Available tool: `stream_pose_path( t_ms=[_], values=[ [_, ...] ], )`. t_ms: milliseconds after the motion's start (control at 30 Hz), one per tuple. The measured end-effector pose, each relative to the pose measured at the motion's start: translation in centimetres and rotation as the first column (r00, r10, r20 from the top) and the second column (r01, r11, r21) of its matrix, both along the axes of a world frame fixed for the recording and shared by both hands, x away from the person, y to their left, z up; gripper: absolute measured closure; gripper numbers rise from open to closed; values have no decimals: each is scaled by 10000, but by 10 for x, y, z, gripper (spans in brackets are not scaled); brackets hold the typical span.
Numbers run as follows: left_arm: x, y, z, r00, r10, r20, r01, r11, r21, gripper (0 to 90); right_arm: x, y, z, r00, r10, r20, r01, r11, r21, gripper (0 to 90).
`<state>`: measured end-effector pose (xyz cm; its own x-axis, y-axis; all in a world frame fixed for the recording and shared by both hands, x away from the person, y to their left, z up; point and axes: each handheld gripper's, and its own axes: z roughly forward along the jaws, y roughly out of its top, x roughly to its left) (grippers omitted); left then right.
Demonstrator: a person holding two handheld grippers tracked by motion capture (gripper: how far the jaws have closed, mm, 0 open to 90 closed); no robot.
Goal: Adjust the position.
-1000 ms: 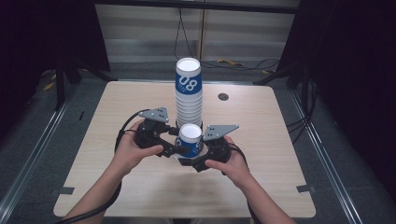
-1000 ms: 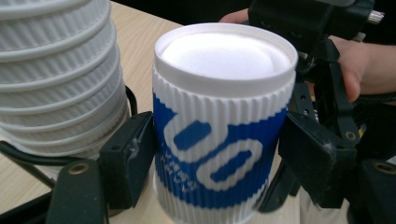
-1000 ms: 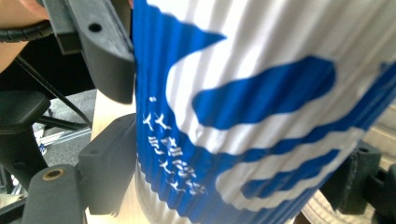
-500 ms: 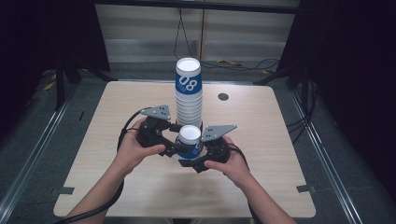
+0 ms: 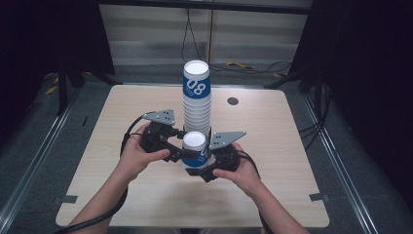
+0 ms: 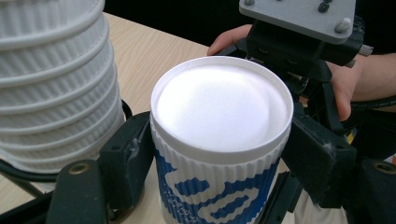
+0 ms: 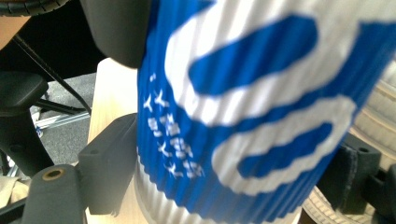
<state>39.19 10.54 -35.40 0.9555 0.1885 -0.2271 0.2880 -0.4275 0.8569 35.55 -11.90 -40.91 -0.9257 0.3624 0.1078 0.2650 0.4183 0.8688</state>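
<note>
An upturned blue-and-white paper cup (image 5: 195,152) stands on the table between my two grippers, just in front of a tall stack of upturned cups (image 5: 197,105). My left gripper (image 6: 222,154) has just been closing, and its pads press the cup's ribbed wall near the top from both sides. My right gripper (image 7: 233,177) comes in from the opposite side and grips lower down, where a white ribbed rim (image 7: 163,205) shows under the blue print. In the high view the left gripper (image 5: 187,148) and right gripper (image 5: 199,165) meet at the cup.
The wooden table (image 5: 292,146) has a small dark round hole (image 5: 233,101) at the back right. The tall stack (image 6: 51,84) stands right beside the left jaw. Black cables trail from both grippers toward the person.
Both hands and the cup stay in the same spot; no shift shows in the high view.
</note>
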Motion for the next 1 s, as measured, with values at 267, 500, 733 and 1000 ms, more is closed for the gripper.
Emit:
stream_pose_path(
  t_ms=[267, 500, 733, 1000],
  values=[
    [1, 12, -5, 9996, 65, -271, -69, 9999, -137, 280, 0, 0, -1, 10000, 63, 50, -63, 10000, -27, 175],
    [1, 14, -10, 9995, 12, -330, -19, 9998, -210, 278, -1, 1, -1, 9999, 127, 60, -125, 9995, -294, 176],
    [-2, 19, -17, 9993, 204, -297, -204, 9998, 6, 172, -1, -4, -1, 10000, 48, 54, -44, 9971, -763, 176],
    [-8, 22, -31, 9996, 273, 9, -273, 9982, 541, 161, 1, -6, -5, 9999, 93, -98, -107, 9881, -1534, 176]
  ],
)
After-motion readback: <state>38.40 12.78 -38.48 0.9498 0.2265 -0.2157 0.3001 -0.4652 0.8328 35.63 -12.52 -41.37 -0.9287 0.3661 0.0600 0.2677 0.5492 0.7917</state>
